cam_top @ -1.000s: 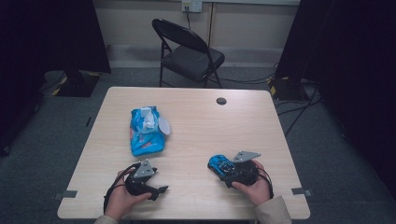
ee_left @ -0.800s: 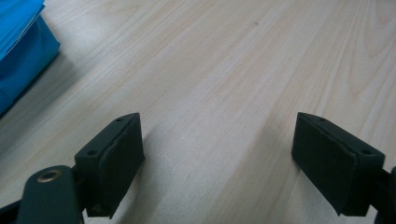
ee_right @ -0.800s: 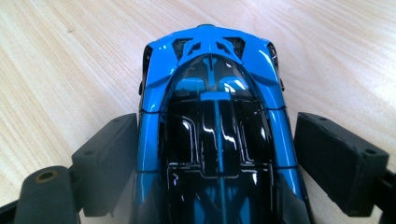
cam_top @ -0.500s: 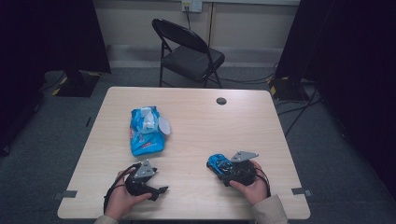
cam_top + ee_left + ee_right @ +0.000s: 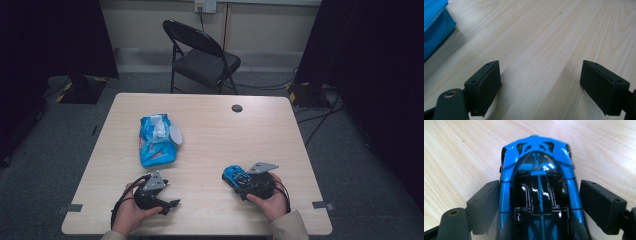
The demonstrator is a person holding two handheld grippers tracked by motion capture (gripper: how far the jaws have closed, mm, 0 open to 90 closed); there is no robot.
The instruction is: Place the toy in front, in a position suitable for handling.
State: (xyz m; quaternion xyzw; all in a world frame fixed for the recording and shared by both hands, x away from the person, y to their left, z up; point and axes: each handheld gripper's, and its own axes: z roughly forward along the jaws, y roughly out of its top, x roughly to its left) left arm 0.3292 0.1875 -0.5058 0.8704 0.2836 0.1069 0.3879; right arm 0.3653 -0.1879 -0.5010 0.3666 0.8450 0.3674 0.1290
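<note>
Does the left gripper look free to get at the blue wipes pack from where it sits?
Probably yes: the left gripper is open and holds nothing, and bare table lies between it and the wipes pack.

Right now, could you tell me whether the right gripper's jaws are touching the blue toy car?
Cannot tell. In the right gripper view the blue toy car sits between the right gripper jaws; the left looks against it, the right shows a gap.

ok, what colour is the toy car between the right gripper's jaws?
Glossy blue toy car with a black canopy and roof panels; clearest in the right gripper view.
</note>
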